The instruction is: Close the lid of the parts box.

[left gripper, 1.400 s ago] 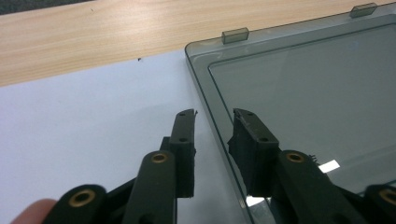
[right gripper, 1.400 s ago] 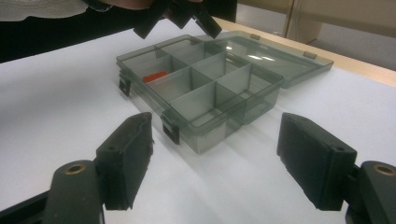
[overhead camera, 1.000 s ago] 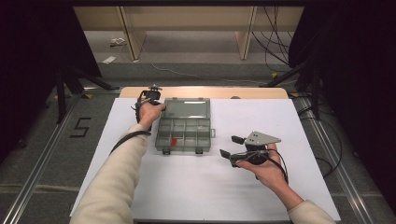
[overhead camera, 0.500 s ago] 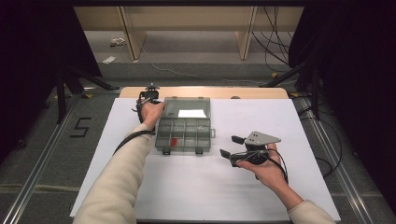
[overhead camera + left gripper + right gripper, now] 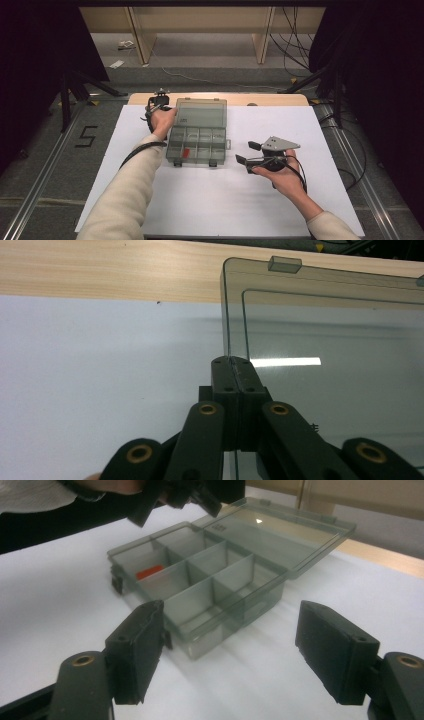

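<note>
The left tongs (image 5: pixel 234 371) are pressed together on the left edge of the clear lid (image 5: pixel 202 111) of the compartment box (image 5: pixel 197 145), pinching the thin plastic near its corner. That grip is the weak spot. The lid is slick and thin, held by a narrow bite at one edge, so it could slide out of the tongs and drop. Because the pull sits off to one side, it could also twist the lid on its hinge or drag the light box across the white sheet (image 5: pixel 150 210), since nothing is steadying the base. A jolt of that sort might shake the small red piece (image 5: pixel 186 152) out of its near-left compartment.

The box sits on the table (image 5: pixel 280 99), left of centre and toward the far side, with its lid open and leaning away from the person. From above, the lid seems to lie nearly flat, though its exact angle is hard to judge. The right tongs (image 5: pixel 246 153) are spread wide and empty, held above the table just to the right of the box's near right corner. They point toward it without touching.
</note>
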The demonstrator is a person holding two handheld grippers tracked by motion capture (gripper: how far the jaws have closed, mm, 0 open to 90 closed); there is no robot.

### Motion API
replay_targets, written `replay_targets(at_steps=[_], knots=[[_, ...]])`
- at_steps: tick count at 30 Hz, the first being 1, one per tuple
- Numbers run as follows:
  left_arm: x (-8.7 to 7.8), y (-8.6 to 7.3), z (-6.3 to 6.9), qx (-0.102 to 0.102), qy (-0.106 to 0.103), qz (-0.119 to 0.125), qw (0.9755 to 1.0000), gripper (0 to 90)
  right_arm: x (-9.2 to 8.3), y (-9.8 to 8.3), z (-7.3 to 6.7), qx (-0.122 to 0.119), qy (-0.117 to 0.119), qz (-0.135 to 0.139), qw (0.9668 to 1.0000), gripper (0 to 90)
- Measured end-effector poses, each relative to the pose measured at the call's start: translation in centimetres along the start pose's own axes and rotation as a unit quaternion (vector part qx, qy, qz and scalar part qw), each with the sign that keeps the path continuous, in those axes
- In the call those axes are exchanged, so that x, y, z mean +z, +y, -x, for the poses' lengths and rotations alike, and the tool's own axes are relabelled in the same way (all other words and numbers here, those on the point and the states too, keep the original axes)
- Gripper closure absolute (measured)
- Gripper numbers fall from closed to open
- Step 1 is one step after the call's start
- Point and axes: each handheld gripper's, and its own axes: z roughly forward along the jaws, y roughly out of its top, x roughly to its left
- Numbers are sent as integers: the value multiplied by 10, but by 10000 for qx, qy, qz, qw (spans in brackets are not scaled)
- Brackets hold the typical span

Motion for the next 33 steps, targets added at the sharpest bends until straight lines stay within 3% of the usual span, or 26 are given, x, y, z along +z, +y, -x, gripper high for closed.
replay_targets(at_steps=[6,20,33], knots=[[-3,-2,-2,44,-33,103,9999,897,12,19,12,54,-197,38,9998,312],[-13,-4,-4,115,-154,337,9992,896,72,68,42,224,-508,-97,9984,352],[-17,-13,-12,115,-225,517,9983,893,122,78,75,573,-951,-529,9924,404]])
